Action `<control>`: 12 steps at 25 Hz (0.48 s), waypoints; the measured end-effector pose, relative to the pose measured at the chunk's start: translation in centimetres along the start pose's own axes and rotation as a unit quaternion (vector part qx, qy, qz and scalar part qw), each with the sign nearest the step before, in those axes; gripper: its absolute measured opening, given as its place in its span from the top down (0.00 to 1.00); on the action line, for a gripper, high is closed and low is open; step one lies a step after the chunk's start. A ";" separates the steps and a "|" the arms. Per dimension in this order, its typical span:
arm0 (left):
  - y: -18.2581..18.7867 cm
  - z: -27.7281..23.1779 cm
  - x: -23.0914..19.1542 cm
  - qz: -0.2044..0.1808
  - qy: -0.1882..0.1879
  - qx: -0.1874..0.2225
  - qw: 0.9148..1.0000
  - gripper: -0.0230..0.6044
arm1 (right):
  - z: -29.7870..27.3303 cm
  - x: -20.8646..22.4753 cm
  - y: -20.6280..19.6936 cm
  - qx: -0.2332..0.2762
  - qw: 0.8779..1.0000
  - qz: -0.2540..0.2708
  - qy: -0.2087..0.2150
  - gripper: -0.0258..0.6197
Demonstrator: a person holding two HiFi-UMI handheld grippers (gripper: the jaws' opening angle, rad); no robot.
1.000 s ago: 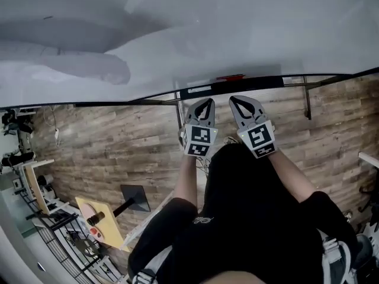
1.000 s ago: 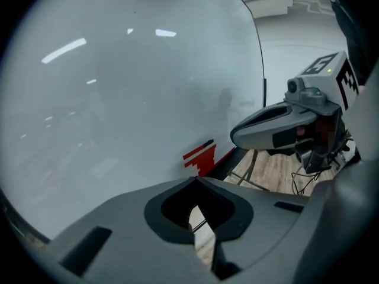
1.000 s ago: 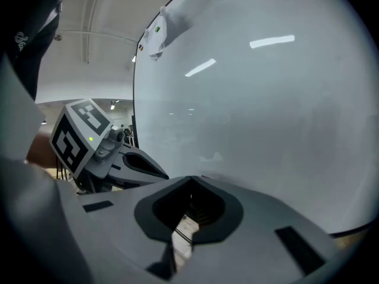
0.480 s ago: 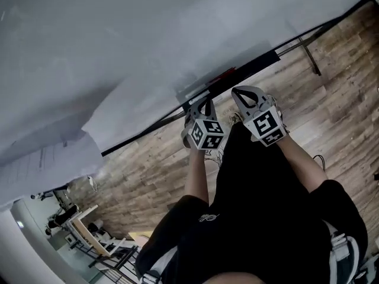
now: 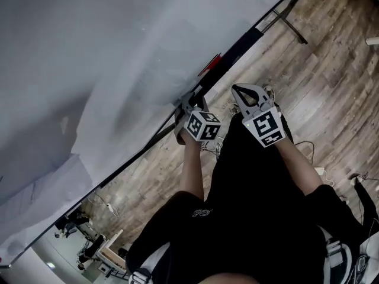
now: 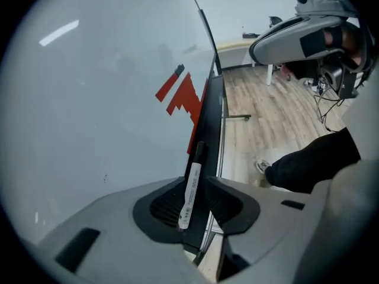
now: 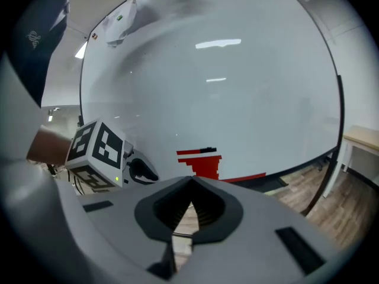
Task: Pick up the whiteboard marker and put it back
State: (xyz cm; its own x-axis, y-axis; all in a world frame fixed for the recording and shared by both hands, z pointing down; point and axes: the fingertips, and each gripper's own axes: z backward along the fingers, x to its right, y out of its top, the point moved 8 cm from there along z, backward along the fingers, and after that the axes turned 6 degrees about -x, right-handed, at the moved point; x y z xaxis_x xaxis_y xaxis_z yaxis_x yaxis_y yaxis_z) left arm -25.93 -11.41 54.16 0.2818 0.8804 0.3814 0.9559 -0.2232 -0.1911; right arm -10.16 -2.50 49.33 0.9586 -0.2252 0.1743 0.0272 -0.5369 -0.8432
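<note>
A: Black cap, white label: that is the whiteboard marker, pinched in the left gripper with its capped end pointing away along the board.

B: So the pick-up is done?

A: I'd judge so. The jaws are closed down to the marker's width, with the barrel caught between the ribbed pads. It lines up with the black ledge at the foot of the whiteboard. Whether it touches the ledge, I cannot tell.

B: And the right gripper?

A: Empty. Its jaw tips meet and nothing sits between them. In the head view it hangs just right of the left one, off the board and over the wooden floor.

B: What is left, then?

A: The putting back. The marker is in the jaws rather than lying free, so it has yet to be set on the ledge and let go. The left gripper is right at the board's lower edge, so I reckon only a short lowering and an opening of the jaws remain. A red object sits farther along the ledge, well apart from the marker, and should not get in the way.
</note>
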 end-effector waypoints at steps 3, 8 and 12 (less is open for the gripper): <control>0.0 -0.8 0.1 -0.012 0.000 -0.010 1.000 0.79 | 0.5 0.2 -0.4 -0.001 1.000 -0.008 -0.009 0.96; 0.0 -1.9 0.0 -0.021 -0.002 -0.022 1.000 0.78 | 0.8 1.0 -0.5 0.004 1.000 -0.017 -0.017 0.96; 0.3 -2.5 0.1 -0.024 -0.002 -0.027 0.999 0.80 | 0.9 1.7 -0.8 0.002 1.000 -0.021 -0.020 0.96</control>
State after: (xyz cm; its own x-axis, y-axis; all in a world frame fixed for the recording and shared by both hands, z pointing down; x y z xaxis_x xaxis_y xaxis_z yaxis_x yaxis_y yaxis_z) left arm -25.43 -12.39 56.39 0.2346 0.8922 0.3859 0.9716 -0.2023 -0.1230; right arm -8.28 -1.67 49.85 0.9670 -0.1702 0.1895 0.0688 -0.5418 -0.8377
